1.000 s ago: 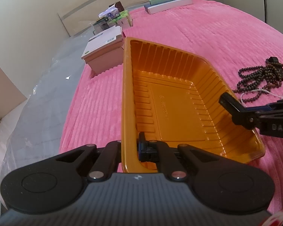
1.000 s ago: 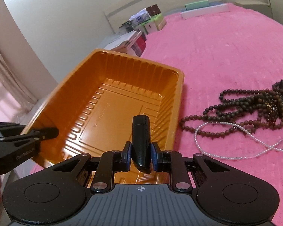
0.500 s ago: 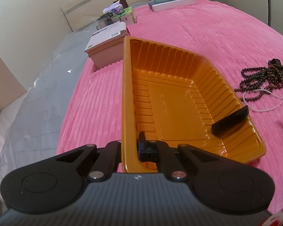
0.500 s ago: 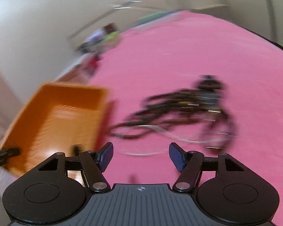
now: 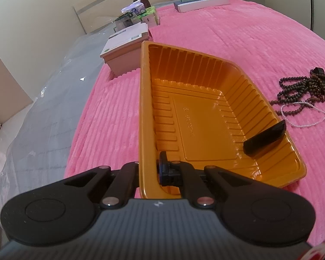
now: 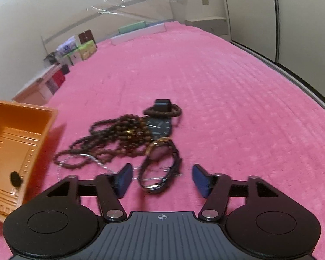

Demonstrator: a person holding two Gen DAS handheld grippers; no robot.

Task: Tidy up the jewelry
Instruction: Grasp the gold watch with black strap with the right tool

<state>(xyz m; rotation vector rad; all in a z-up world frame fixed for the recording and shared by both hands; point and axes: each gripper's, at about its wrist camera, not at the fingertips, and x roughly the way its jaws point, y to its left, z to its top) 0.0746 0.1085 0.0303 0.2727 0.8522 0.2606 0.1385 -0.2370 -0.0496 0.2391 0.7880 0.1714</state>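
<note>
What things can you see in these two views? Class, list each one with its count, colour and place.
Ribbed plastic tray: one, orange, on the blanket, rim clamped.
Oblong clip-like piece: one, black, inside the tray.
Wooden bead strands: a tangle, brown, right of the tray.
Square-faced watch: one, black, amid the beads.
Fluffy ribbed blanket: one, pink, underneath everything.
Cardboard boxes: several, mixed colours, beyond the tray.
Left tool: black, shut on the tray.
Right tool: black, blue pads, open.

My blue pads hover over dark brown beads on the ribbed pink blanket, beside the orange ridged tray.
</note>
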